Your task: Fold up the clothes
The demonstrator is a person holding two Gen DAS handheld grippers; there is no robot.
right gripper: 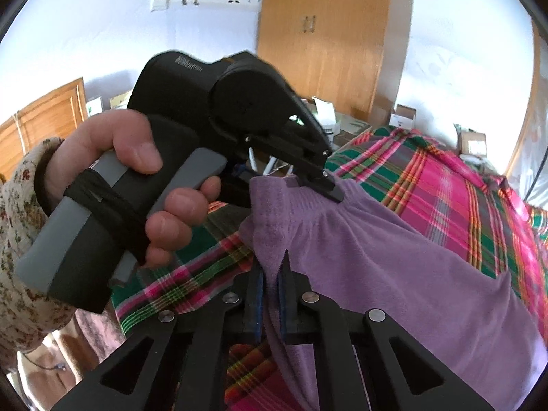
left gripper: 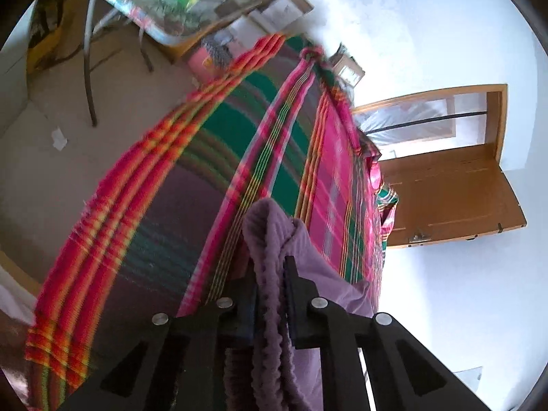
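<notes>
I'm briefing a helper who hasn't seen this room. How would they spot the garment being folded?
Find the bed covered by the pink, green and orange plaid cloth. On it lies the purple garment, a soft plain fleecy piece with a gathered, ribbed edge, pinched by the left hand-held gripper and the right hand-held gripper. It is the only unpatterned fabric there.

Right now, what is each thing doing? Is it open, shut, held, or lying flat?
Left gripper: shut on the purple garment.
Right gripper: shut on the purple garment.
Purple garment: held at its gathered edge by both grippers, draped over the plaid cloth.
Plaid cloth: spread out flat under the garment.
Door: open.
Wardrobe: doors shut.
Person's hand: squeezing the left gripper's handle.
</notes>
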